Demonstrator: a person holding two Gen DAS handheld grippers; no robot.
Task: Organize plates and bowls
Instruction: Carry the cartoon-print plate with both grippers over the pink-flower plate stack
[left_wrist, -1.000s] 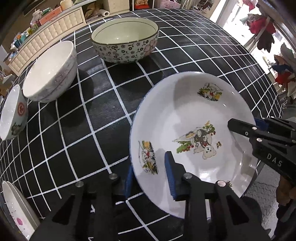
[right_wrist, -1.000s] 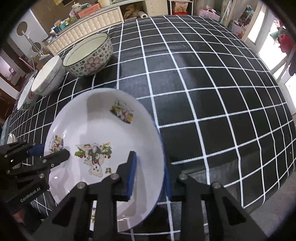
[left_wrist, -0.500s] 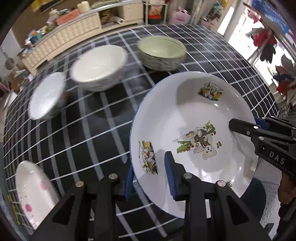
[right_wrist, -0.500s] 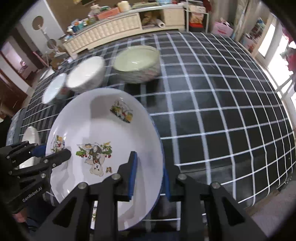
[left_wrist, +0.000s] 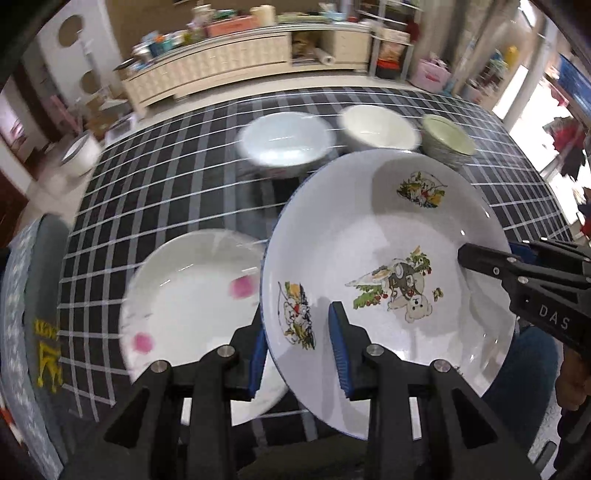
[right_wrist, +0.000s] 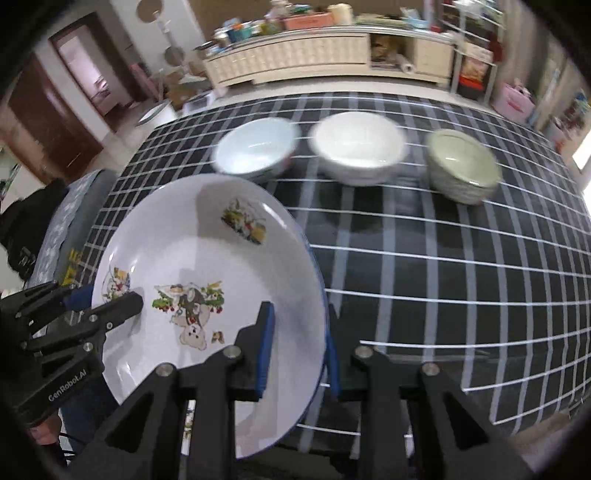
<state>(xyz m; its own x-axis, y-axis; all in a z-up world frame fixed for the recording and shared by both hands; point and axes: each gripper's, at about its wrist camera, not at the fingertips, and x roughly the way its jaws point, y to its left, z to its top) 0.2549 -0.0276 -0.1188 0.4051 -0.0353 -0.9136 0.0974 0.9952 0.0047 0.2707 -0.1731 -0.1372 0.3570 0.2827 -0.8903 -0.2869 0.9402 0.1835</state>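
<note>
You've got the cartoon plate (left_wrist: 384, 236) pinched from both sides: your left gripper (left_wrist: 297, 347) clamps its near-left rim, your right gripper (right_wrist: 297, 347) its opposite rim. It hangs over the checked table (right_wrist: 461, 280), overlapping the pink-flowered plate (left_wrist: 192, 295), with three bowls (right_wrist: 356, 151) lined up beyond.

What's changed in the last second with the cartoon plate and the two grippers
Both grippers have carried the cartoon plate leftward along the checked table: the three bowls, earlier at the left, now sit ahead, and the pink-flowered plate now lies just beside it. Unchanged: the left gripper and right gripper each still clamp the plate's rim on opposite sides.
</note>
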